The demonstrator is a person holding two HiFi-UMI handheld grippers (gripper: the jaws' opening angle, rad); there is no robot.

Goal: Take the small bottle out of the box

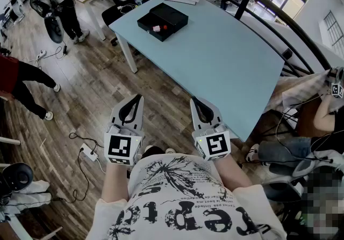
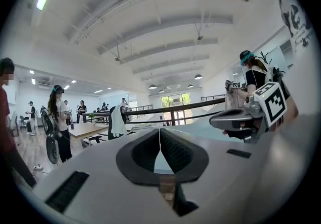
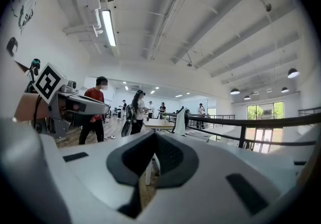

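Small bottle (image 1: 159,28) lies in the black box (image 1: 174,15) at the far end of the table (image 1: 231,61), well apart from the left gripper (image 1: 138,97) and right gripper (image 1: 195,101). Both have their jaws together and hold nothing; it would be best to step closer and open one wide before reaching in

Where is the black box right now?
In the head view, the black box sits near the far left corner of the light blue table, toward the upper middle of the picture, with the small bottle lying inside it.
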